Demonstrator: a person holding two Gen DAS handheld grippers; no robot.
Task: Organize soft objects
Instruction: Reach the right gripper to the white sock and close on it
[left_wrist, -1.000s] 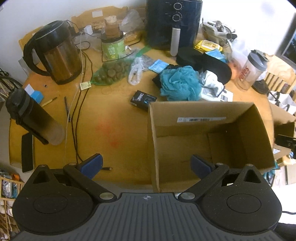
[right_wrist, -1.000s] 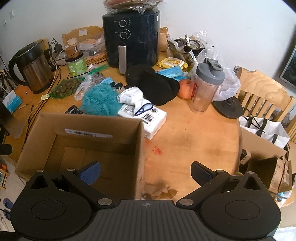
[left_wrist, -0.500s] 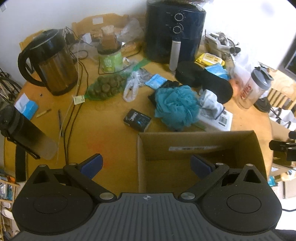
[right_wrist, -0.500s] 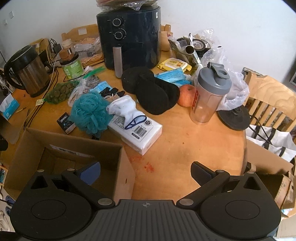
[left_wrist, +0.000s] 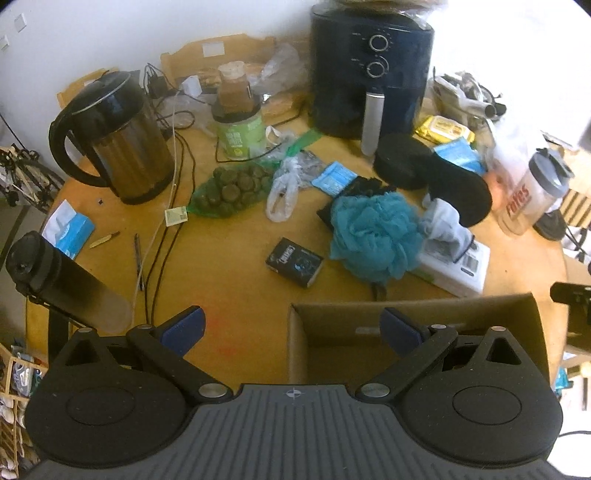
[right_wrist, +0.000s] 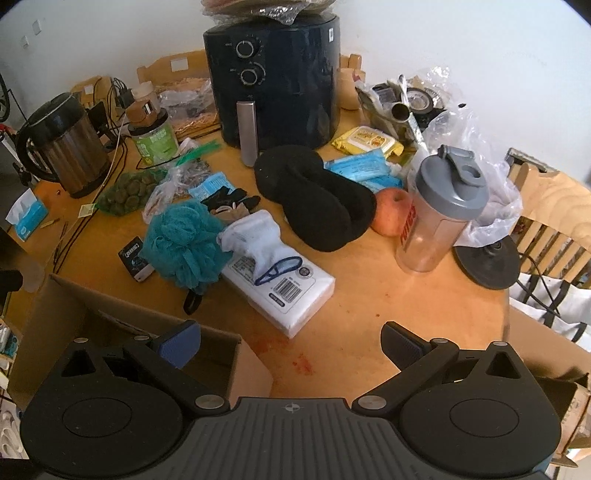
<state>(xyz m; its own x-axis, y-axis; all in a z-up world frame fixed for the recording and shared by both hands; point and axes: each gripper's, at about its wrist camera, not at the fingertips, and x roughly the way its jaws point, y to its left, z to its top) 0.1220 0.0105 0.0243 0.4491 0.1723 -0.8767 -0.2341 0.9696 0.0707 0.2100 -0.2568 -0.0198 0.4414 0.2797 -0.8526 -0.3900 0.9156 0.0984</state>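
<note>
A teal mesh bath pouf (left_wrist: 375, 236) (right_wrist: 183, 240) lies mid-table beside a white sock (left_wrist: 445, 225) (right_wrist: 255, 236) that rests on a white boxed pack (right_wrist: 282, 290). Two black soft slippers (right_wrist: 317, 199) (left_wrist: 432, 177) sit behind them, with black gloves (right_wrist: 229, 199) beside the pouf. An open cardboard box (left_wrist: 413, 339) (right_wrist: 122, 343) stands at the near table edge. My left gripper (left_wrist: 291, 328) is open above the box's left wall, well short of the pouf. My right gripper (right_wrist: 291, 341) is open over bare table right of the box, holding nothing.
A black air fryer (right_wrist: 273, 74), a steel kettle (left_wrist: 118, 140), a green jar (left_wrist: 240, 129), a shaker bottle (right_wrist: 439, 218), an apple (right_wrist: 389, 216), a small dark card box (left_wrist: 295, 262), a dark tumbler (left_wrist: 59, 284), cables and plastic bags crowd the round wooden table (right_wrist: 369, 295). A wooden chair (right_wrist: 550, 206) stands right.
Both grippers have pulled back and risen: the cardboard box has slid down toward the bottom of both views and more of the cluttered table shows. Both stay open.
</note>
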